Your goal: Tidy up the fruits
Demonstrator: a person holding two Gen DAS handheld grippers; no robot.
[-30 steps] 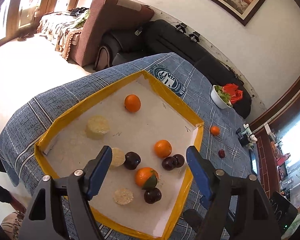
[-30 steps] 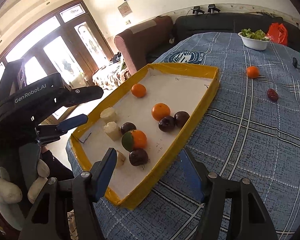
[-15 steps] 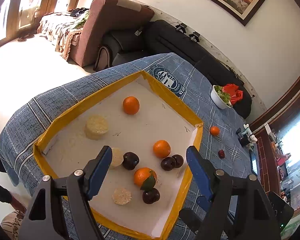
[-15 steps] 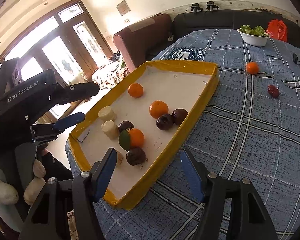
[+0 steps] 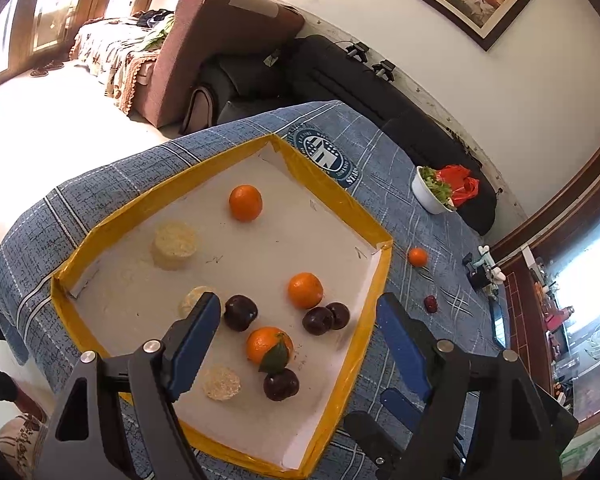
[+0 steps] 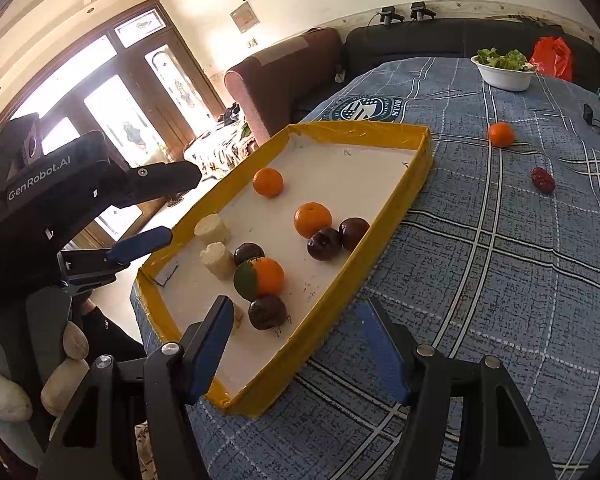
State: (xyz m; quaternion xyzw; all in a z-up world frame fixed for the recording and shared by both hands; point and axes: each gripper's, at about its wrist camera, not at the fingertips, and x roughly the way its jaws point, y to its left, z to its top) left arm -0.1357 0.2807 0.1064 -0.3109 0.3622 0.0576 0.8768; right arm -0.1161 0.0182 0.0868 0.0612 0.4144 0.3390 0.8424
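A yellow-rimmed tray (image 5: 374,304) (image 6: 416,184) on the blue plaid tablecloth holds three oranges, several dark plums and pale round cakes. One orange has a green leaf (image 5: 269,345) (image 6: 260,278). A loose orange (image 5: 417,257) (image 6: 501,134) and a small dark red fruit (image 5: 431,304) (image 6: 543,180) lie on the cloth beyond the tray. My left gripper (image 5: 300,320) is open and empty above the tray's near end. My right gripper (image 6: 296,320) is open and empty over the tray's near right rim. The left gripper's body shows at the left of the right wrist view (image 6: 156,208).
A white bowl of greens (image 5: 432,192) (image 6: 504,72) and a red bag (image 6: 552,58) stand at the table's far end. Small dark gadgets (image 5: 482,272) sit at the right edge. Sofas stand beyond the table; glass doors are at the left.
Both grippers have drawn back and up a little, so the tray sits slightly farther off. Nothing was grasped; the fruit has not moved.
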